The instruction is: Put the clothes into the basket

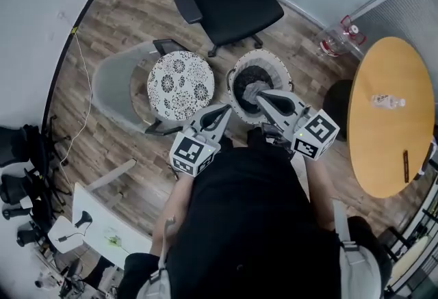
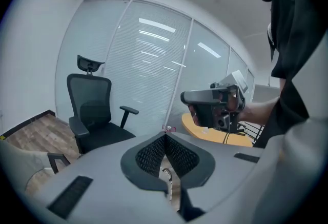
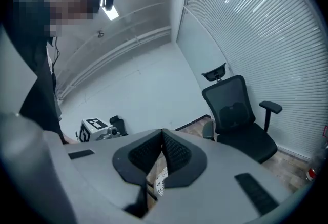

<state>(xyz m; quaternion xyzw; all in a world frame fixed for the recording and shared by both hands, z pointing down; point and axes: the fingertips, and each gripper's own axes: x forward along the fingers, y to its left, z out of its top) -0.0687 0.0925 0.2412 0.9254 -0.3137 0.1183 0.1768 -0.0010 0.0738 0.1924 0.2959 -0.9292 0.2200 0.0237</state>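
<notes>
Left gripper (image 2: 165,138) is clenched, its jaws pressed together with nothing between them, and the right gripper (image 3: 162,133) is likewise clenched and empty. In the head view both are held out in front of the person's black top (image 1: 253,222), tips pointing away over the wood floor (image 1: 123,17). The basket (image 1: 265,55) stands upright on that floor, its mouth facing up; it is round, with no long axis. Its near rim is hidden behind the right gripper. The clothes (image 1: 246,77) lie inside it as a dark crumpled heap with a grey piece on top, partly covered by the gripper tips, so their shape and direction cannot be made out. Just left of the basket sits a round flowered cushion (image 1: 181,84). Under each gripper's jaws only a sliver of white patterned material shows, too little to identify.
</notes>
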